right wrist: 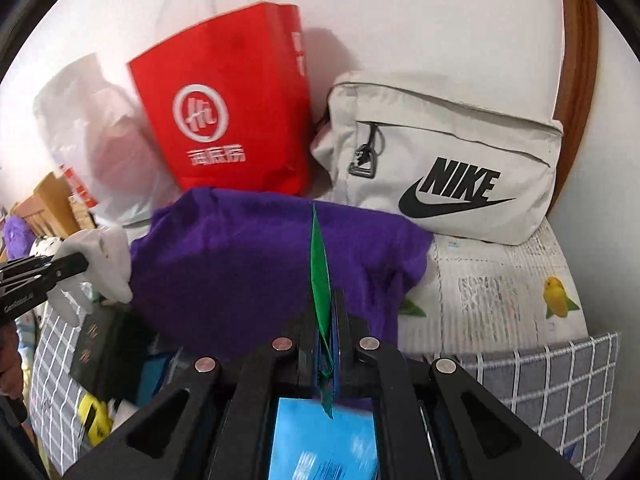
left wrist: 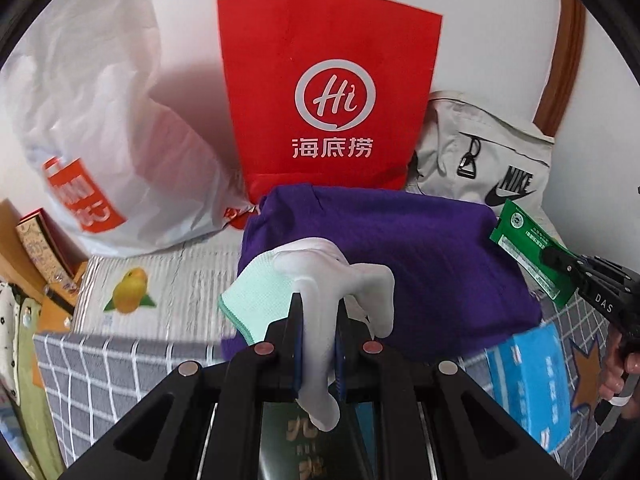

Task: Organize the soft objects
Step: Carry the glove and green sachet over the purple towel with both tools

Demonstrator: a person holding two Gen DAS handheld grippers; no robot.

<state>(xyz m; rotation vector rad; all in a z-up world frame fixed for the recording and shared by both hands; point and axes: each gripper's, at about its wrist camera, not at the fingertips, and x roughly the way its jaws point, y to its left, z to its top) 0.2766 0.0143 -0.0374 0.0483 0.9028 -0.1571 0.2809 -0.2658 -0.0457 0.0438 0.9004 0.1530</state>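
Glove (left wrist: 320, 280) pinched in left tool (left wrist: 319, 312)

A white glove (left wrist: 340, 276) with a mint-green cuff hangs limp, pinched across its middle in the left claw (left wrist: 319, 312), fingers drooping to either side. A flat green packet (left wrist: 528, 248) with white print is clamped edge-on in the right claw (right wrist: 325, 312). A purple cloth (right wrist: 272, 264), loosely folded and rumpled, lies on the bed beneath both.
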